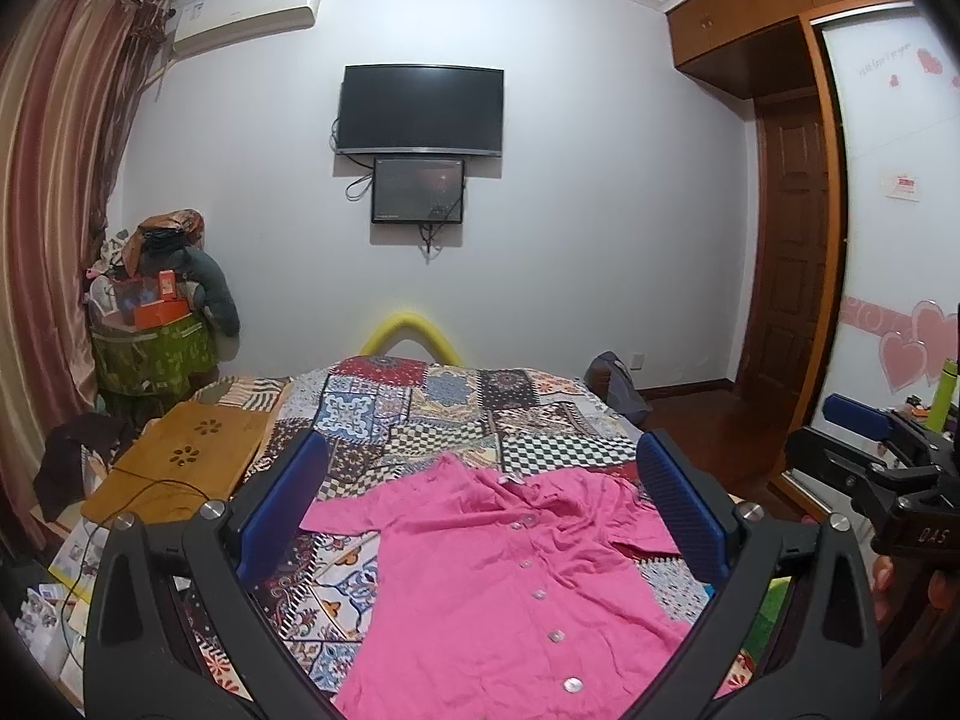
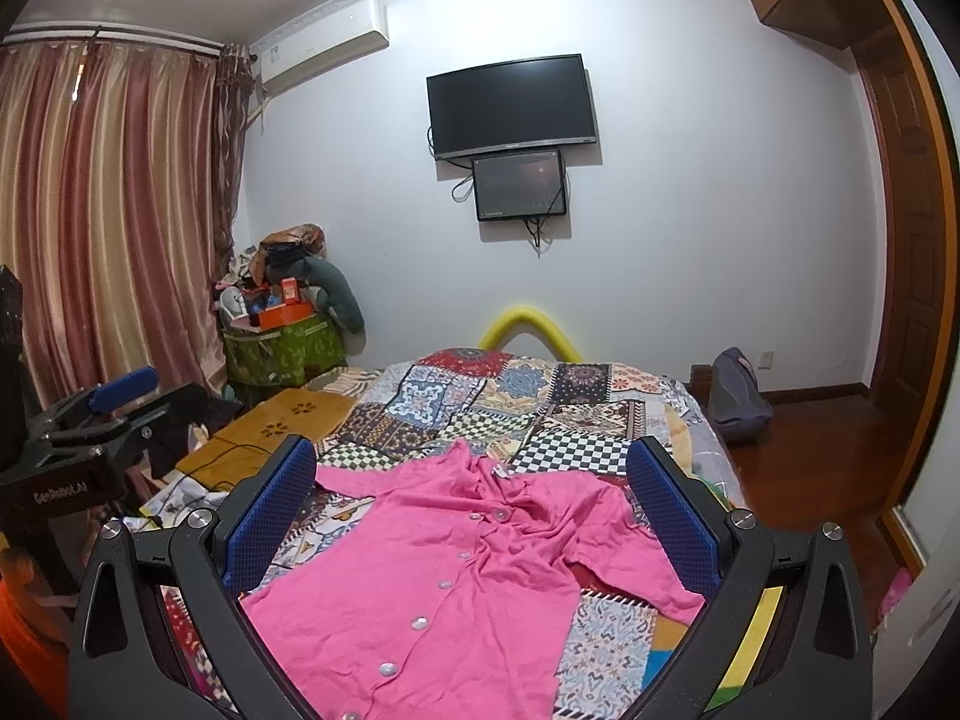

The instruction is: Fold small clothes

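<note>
The jaws of the left gripper (image 1: 483,504) are spread wide with nothing held between them; the blue pads (image 1: 282,504) are seen at either side of the view, raised above the bed. The jaws of the right gripper (image 2: 471,504) are likewise spread wide and empty, held above the same bed. In the left wrist view, the right gripper is glimpsed at the right edge, apart from the fabric.

Between and beneath both pairs of jaws, a pink shirt (image 1: 510,588) is laid out flat on the bed, front side up, with a row of pale buttons (image 1: 538,594) running down its middle. Its collar is pointed toward the far wall and its short sleeves are spread to each side, with some wrinkling near the collar.

The shirt is rested on a patchwork bedspread (image 1: 420,408) of checks and floral panels. A small wooden lap table (image 1: 186,462) is placed on the bed's left side. Beyond it, a green bin piled with boxes and cloth (image 1: 153,324) is stood in the corner beside striped curtains (image 1: 54,180). A dark television (image 1: 420,108) is mounted on the far wall, with a smaller screen (image 1: 418,190) just below it.
</note>
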{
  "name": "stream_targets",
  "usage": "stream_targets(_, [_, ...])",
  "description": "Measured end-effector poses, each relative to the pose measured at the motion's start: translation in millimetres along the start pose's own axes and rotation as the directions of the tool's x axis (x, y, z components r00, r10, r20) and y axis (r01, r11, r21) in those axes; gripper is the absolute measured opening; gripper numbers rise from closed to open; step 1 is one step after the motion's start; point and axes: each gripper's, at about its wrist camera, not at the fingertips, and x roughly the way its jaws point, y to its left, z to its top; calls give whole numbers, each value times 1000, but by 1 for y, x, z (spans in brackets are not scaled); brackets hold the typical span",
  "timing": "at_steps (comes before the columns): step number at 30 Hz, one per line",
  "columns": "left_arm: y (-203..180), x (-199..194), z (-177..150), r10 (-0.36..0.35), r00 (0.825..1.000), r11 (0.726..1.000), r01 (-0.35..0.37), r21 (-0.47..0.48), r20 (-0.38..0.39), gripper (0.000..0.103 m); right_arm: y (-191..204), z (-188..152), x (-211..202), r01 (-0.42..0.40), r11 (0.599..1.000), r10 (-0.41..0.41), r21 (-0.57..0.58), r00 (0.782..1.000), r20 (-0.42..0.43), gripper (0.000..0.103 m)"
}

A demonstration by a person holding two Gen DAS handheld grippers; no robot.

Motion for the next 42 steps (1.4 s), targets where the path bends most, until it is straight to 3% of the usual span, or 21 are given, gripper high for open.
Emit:
stream_targets(7, [28, 53, 9, 29, 998, 999, -30, -26, -50, 103, -13, 10, 32, 38, 999, -38, -21, 999, -27, 103])
stream_targets(13, [56, 120, 10, 59, 987, 997, -65, -31, -150, 103, -39, 18, 73, 55, 998, -55, -12, 997, -59, 102])
stream_targets(15, [67, 146, 9, 45, 982, 998, -52, -34, -185, 103, -52, 19, 95, 54, 999, -54, 2, 995, -89, 98])
stream_targets(17, [76, 171, 6, 50, 974, 998, -59, -36, -219, 103, -59, 17, 112, 59, 998, -58, 1, 990, -129, 86])
stream_targets(19, [86, 198, 0, 49, 963, 997, -62, -40, -266, 96, -69, 14, 134, 63, 998, -62, -2, 983, -175, 79])
stream_targets(23, [104, 258, -20, 59, 924, 997, -74, -26, -377, 85, -90, 3, 179, 42, 999, -36, 17, 959, -280, 72])
stream_targets(28, [115, 322, -51, 76, 875, 997, -82, 8, -478, 83, -107, -13, 224, 30, 1000, -25, 6, 922, -387, 72])
stream_targets(31, [119, 361, -72, 54, 832, 998, -59, 9, -552, 83, -115, -27, 256, 12, 1000, -8, 6, 886, -463, 72])
stream_targets(36, [114, 416, -101, 6, 776, 1000, -2, 8, -631, 83, -126, -52, 302, -30, 999, 31, 11, 833, -552, 72])
stream_targets(39, [107, 440, -114, -21, 748, 999, 32, 5, -664, 82, -131, -68, 328, -51, 998, 61, 34, 796, -602, 72])
stream_targets(42, [101, 460, -124, -48, 725, 998, 60, -6, -687, 74, -135, -83, 349, -62, 997, 77, 45, 757, -649, 66])
